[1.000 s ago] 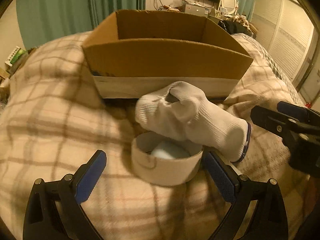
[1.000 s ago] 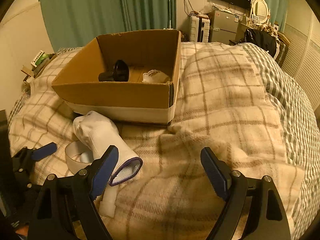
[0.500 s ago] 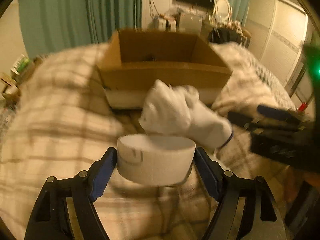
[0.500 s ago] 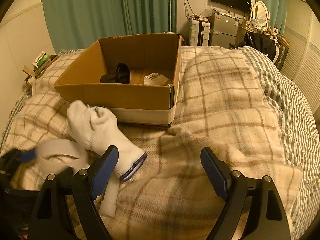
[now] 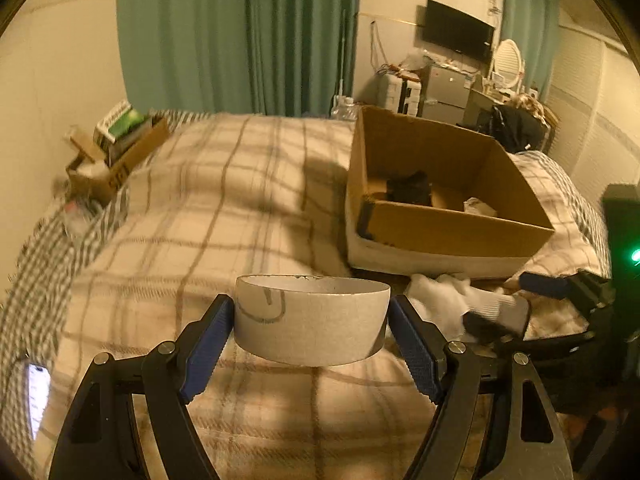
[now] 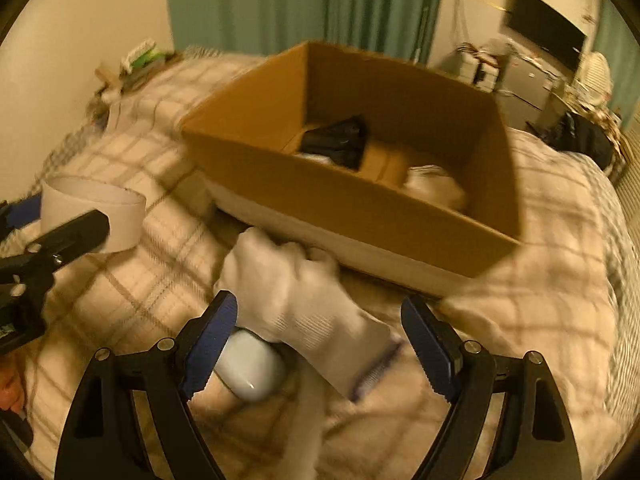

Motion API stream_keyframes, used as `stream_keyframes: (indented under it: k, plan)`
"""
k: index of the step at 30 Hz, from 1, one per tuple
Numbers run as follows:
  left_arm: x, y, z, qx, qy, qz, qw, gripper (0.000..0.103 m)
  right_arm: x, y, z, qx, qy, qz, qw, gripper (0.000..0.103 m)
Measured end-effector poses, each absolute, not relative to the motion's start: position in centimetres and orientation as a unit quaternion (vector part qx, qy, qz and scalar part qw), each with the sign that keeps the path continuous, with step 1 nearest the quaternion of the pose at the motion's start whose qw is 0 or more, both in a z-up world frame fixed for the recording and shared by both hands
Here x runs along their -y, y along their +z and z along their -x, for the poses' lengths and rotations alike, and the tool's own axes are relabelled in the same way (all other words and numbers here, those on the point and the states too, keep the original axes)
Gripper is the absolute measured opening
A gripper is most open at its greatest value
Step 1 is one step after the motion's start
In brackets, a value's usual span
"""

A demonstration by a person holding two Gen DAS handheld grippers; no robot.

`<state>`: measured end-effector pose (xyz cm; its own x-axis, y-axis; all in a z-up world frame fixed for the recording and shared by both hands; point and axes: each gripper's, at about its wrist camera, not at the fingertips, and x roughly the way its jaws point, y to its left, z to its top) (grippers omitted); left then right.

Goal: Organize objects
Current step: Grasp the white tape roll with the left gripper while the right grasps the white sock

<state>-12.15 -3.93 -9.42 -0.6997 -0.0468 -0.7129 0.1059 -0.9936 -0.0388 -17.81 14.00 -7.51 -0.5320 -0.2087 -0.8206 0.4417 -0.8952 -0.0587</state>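
Observation:
My left gripper (image 5: 310, 334) is shut on a white tape roll (image 5: 310, 320) and holds it up above the plaid blanket; the roll also shows in the right wrist view (image 6: 94, 212). My right gripper (image 6: 318, 336) is open, its fingers on either side of a white sock (image 6: 304, 304) lying on the bed in front of the cardboard box (image 6: 360, 208). A small white bottle (image 6: 250, 372) lies by the sock, next to the left finger. The sock also shows in the left wrist view (image 5: 460, 300), with the box (image 5: 440, 232) behind it.
The box holds a black object (image 6: 340, 140) and a white item (image 6: 436, 184). A small carton of books (image 5: 116, 148) stands at the bed's far left. A lit phone (image 5: 38, 396) lies on the blanket at lower left. A desk and TV (image 5: 460, 32) stand beyond.
My left gripper closed on the tape roll, lifted it off the bottle and swung left. My right gripper moved in over the sock, which now lies between its open fingers.

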Motion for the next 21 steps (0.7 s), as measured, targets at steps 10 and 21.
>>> stream_keyframes:
  k: [10, 21]
  plan:
    - [4.4, -10.5, 12.8, -0.061, -0.915, -0.398, 0.033, 0.081, -12.6, -11.9, 20.0, -0.129, -0.829, -0.508, 0.194, 0.076]
    - [3.9, -8.6, 10.5, -0.059, -0.921, -0.382, 0.041, 0.081, -14.8, -7.5, 14.2, -0.121, -0.877, -0.433, 0.169, 0.039]
